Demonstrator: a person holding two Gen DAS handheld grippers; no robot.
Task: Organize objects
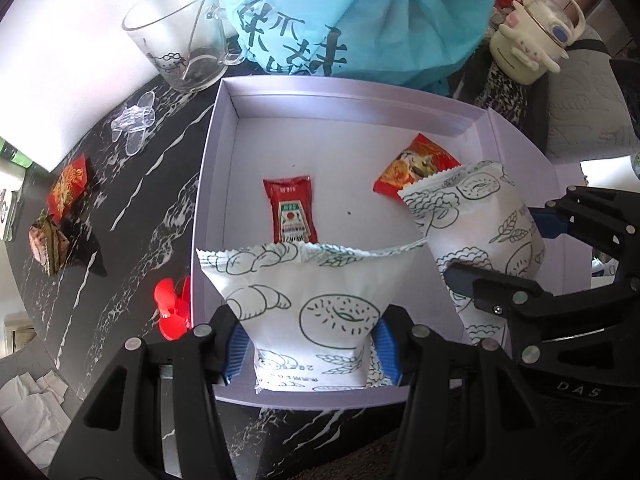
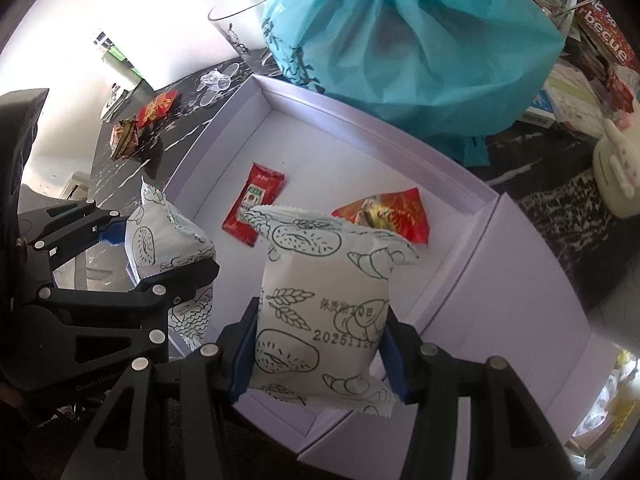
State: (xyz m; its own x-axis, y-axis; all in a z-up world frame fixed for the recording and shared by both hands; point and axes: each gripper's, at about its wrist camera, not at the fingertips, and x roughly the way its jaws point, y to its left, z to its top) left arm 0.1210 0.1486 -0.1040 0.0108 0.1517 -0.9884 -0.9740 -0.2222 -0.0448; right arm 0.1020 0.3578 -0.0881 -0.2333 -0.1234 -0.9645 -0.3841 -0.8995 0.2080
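My left gripper (image 1: 308, 346) is shut on a white pastry packet (image 1: 304, 304) with bread drawings, held over the near edge of the open lavender box (image 1: 360, 96). My right gripper (image 2: 318, 354) is shut on a second white pastry packet (image 2: 320, 312), held over the box's near right part; that gripper also shows in the left wrist view (image 1: 508, 256). A red ketchup sachet (image 1: 290, 210) and a red snack packet (image 1: 416, 166) lie on the box floor.
On the black marbled table left of the box lie a red packet (image 1: 68, 186), a brown wrapped sweet (image 1: 48, 244), a red clip (image 1: 174, 308) and a clear clip (image 1: 134, 122). A glass mug (image 1: 180, 36), a blue bag (image 1: 352, 12) and a cream kettle (image 1: 532, 36) stand behind.
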